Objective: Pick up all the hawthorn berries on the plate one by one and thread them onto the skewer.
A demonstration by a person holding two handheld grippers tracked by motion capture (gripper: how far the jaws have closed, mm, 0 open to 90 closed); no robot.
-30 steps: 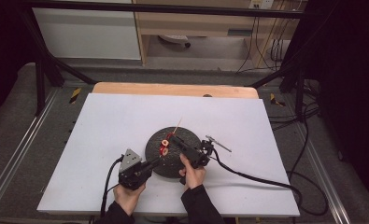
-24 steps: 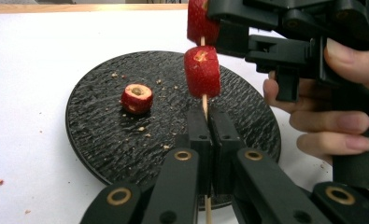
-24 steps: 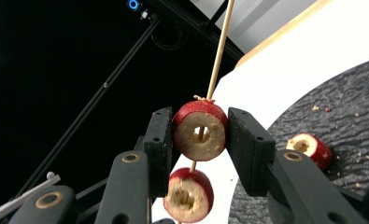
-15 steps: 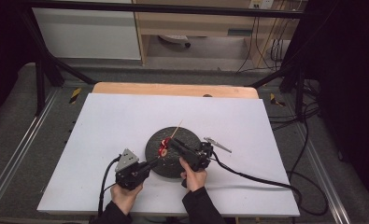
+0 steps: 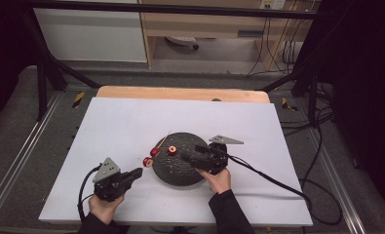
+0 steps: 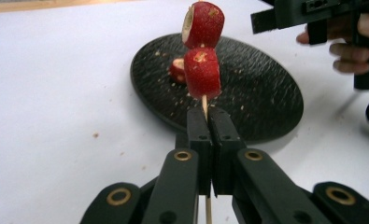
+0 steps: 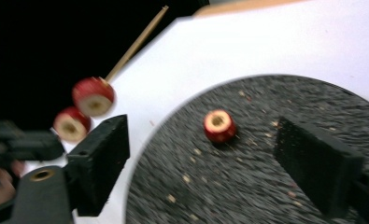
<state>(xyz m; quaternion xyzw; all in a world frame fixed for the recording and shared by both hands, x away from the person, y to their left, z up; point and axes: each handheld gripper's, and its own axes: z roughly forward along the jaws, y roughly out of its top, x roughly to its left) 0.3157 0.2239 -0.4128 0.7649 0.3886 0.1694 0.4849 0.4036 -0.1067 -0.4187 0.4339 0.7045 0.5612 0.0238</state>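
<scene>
My left gripper [image 5: 138, 172] [image 6: 209, 122] is shut on a thin wooden skewer [image 6: 204, 103] that carries two red fruit rounds [image 6: 202, 71] [image 5: 148, 161], held just off the left rim of a black plate [image 5: 180, 171] [image 6: 261, 100]. A third red round [image 5: 172, 150] [image 7: 218, 125] lies loose on the plate. My right gripper [image 5: 192, 153] [image 7: 210, 158] hovers over the plate; its jaws have just been opening, and its fingers [image 7: 102, 151] touch nothing, with the loose round ahead of the gap. In the right gripper view the skewer's rounds [image 7: 93, 96] hang at the left.
White sheet [image 5: 122, 122] covers the table, with a wooden strip [image 5: 180, 93] along its far edge. Crumbs dot the plate. Cables trail from both grippers, the right one [image 5: 278, 183] running off to the right front. Metal rails flank the table.
The left gripper drew back to the left, carrying the skewer off the plate. The right gripper's jaws opened, and one red round now lies loose on the plate.
</scene>
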